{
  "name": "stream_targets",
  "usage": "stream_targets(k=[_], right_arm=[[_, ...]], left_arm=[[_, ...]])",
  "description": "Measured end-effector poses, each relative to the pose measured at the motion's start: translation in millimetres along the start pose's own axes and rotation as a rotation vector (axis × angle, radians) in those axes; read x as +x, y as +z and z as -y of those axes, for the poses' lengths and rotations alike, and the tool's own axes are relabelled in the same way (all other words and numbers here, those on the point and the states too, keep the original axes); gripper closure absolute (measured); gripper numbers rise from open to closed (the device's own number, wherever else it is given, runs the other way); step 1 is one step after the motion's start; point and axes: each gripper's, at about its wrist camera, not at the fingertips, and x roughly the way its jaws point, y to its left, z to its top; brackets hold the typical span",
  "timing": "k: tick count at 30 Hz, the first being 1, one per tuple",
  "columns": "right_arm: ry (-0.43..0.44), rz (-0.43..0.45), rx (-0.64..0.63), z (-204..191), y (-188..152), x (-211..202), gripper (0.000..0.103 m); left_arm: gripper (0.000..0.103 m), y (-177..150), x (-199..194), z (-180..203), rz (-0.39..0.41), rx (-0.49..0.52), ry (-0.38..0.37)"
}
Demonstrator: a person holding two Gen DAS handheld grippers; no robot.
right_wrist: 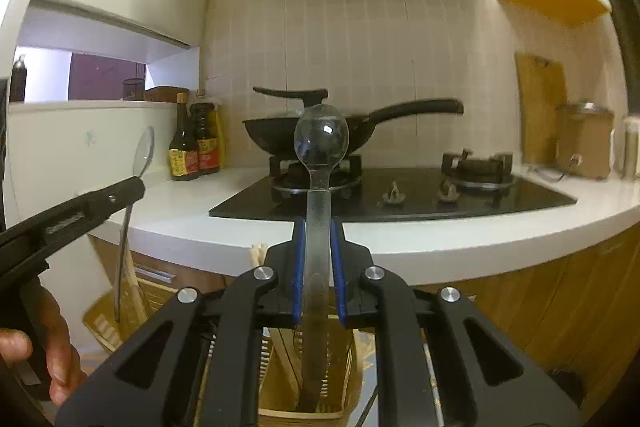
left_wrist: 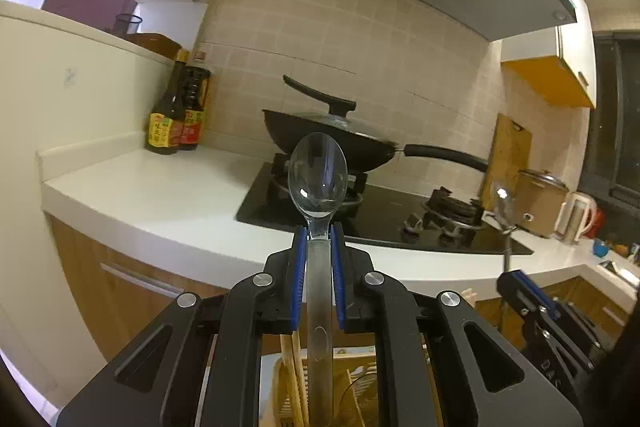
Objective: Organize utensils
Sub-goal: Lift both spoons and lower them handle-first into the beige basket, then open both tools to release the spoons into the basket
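We list two clear plastic spoons with oval bowls and flat translucent handles: the left tongs point(left_wrist: 319, 235) pinch the left spoon point(left_wrist: 318, 179) by its handle between ribbed blue pads point(left_wrist: 299, 267), bowl upright, and the right tongs point(right_wrist: 318, 227) pinch the right spoon point(right_wrist: 321, 143) the same way. Below both hangs a slatted bamboo utensil holder point(right_wrist: 344, 379), rectangular, with wooden chopsticks point(left_wrist: 294, 379) standing in it. Beyond we record a smooth white table point(left_wrist: 160, 187), a glossy black glass hob point(right_wrist: 400, 203), a black wok point(right_wrist: 276, 139) under a glass lid, and two dark sauce bottles point(left_wrist: 176, 115).
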Motion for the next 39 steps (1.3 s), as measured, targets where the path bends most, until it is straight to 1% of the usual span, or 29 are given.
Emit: stream_targets(k=[1,2,3,5,6,7,8,9,10,11,12,16,18,20,22,23,24,26,29,30,33,36,37,39], right_arm=[[-0.023,0.018,-0.017,-2,-5,0,0.093],[-0.022,0.014,-0.016,-1,-7,2,0.093],[-0.002,-0.008,-0.001,3,-10,6,0.093],[0.01,-0.031,0.027,10,-13,8,0.092],[0.026,-0.047,0.045,15,-14,7,0.091],[0.039,-0.061,0.057,18,-15,5,0.086],[0.047,-0.066,0.064,20,-15,3,0.075],[0.052,-0.069,0.072,23,-15,-4,0.068],[0.057,-0.071,0.075,24,-15,-9,0.059],[0.069,-0.072,0.078,26,-14,-16,0.058],[0.077,-0.076,0.076,27,-14,-22,0.058],[0.092,-0.099,0.063,30,-13,-44,0.058],[0.115,-0.133,0.09,35,-15,-49,0.058],[0.128,-0.156,0.112,40,-17,-55,0.058],[0.134,-0.167,0.125,45,-18,-64,0.058],[0.135,-0.169,0.129,48,-18,-68,0.058],[0.136,-0.173,0.129,49,-17,-71,0.058],[0.149,-0.191,0.137,54,-17,-79,0.058],[0.173,-0.248,0.167,62,-21,-88,0.058],[0.177,-0.278,0.179,64,-24,-92,0.058],[0.192,-0.324,0.187,64,-32,-103,0.058],[0.191,-0.37,0.171,60,-41,-115,0.058],[0.202,-0.396,0.168,57,-44,-119,0.058],[0.208,-0.444,0.153,52,-52,-128,0.058]], left_arm=[[0.092,-5,0,1,0.016,0.009,0.019],[0.092,-8,0,0,0.021,0.01,0.025],[0.092,-11,-1,-1,0.022,0.011,0.024],[0.092,-16,-6,0,0.042,0.031,0.037],[0.089,-17,-7,-1,0.043,0.036,0.034],[0.086,-17,-9,-1,0.044,0.038,0.022],[0.081,-18,-12,-2,0.04,0.036,0.014],[0.075,-19,-15,-2,0.035,0.033,0.009],[0.073,-19,-18,-3,0.028,0.03,-0.001],[0.069,-20,-20,-4,0.014,0.028,-0.01],[0.069,-21,-21,-4,0.002,0.024,-0.02],[0.069,-29,-25,-5,-0.034,0.025,-0.034],[0.069,-36,-25,-8,-0.065,0.014,-0.042],[0.069,-39,-31,-12,-0.074,-0.001,-0.055],[0.069,-35,-41,-17,-0.063,-0.013,-0.072],[0.066,-32,-47,-21,-0.06,-0.026,-0.085],[0.062,-29,-51,-26,-0.059,-0.044,-0.095],[0.059,-23,-61,-40,-0.066,-0.099,-0.124],[0.058,-19,-76,-53,-0.088,-0.134,-0.143],[0.056,-18,-82,-56,-0.096,-0.137,-0.145],[0.051,-22,-101,-60,-0.123,-0.123,-0.155],[0.051,-32,-118,-55,-0.179,-0.084,-0.173],[0.051,-34,-122,-54,-0.188,-0.077,-0.175],[0.051,-43,-132,-50,-0.235,-0.057,-0.169]])
